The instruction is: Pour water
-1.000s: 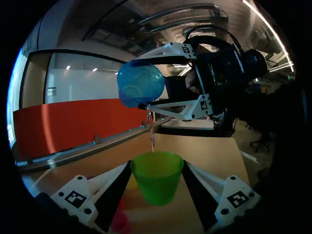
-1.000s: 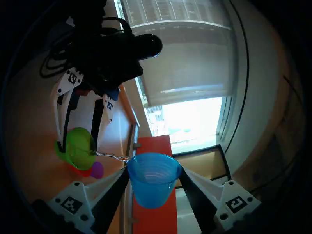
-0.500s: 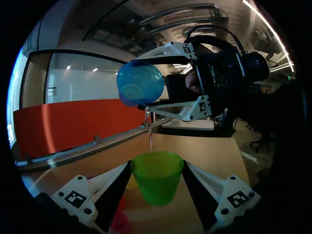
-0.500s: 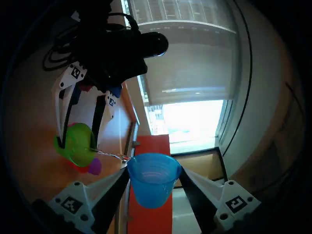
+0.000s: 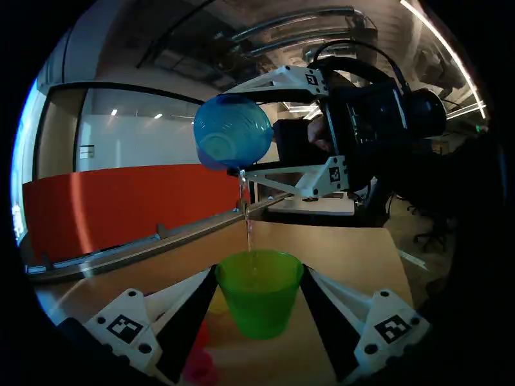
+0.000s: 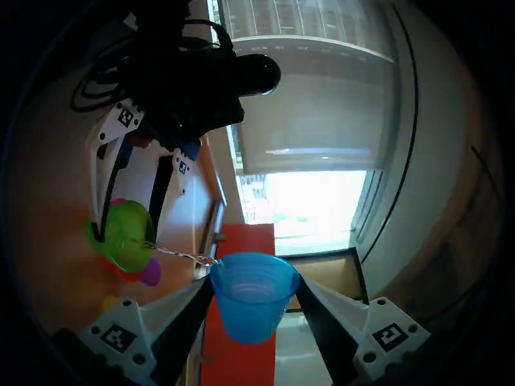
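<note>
My left gripper [image 5: 259, 293] is shut on a green cup [image 5: 259, 291], held upright just above the wooden table [image 5: 347, 248]. Above it my right gripper [image 5: 239, 130] is shut on a blue cup [image 5: 232, 132], tipped on its side. A thin stream of water [image 5: 246, 212] falls from the blue cup's rim into the green cup. In the right gripper view the blue cup [image 6: 253, 294] sits between the fingers of the right gripper [image 6: 253, 297], and the water [image 6: 183, 255] runs across to the green cup [image 6: 127, 235] in the left gripper [image 6: 122, 231].
Small coloured cups, a red one [image 5: 201, 367] and a yellow one [image 5: 217, 301], stand on the table under the green cup. A red partition [image 5: 129, 202] with a metal rail lines the table's far edge. A bright window [image 6: 302, 206] faces the right gripper view.
The blue cup has tipped slightly further and risen a little. Water keeps streaming into the green cup. The green cup stays where it was.
</note>
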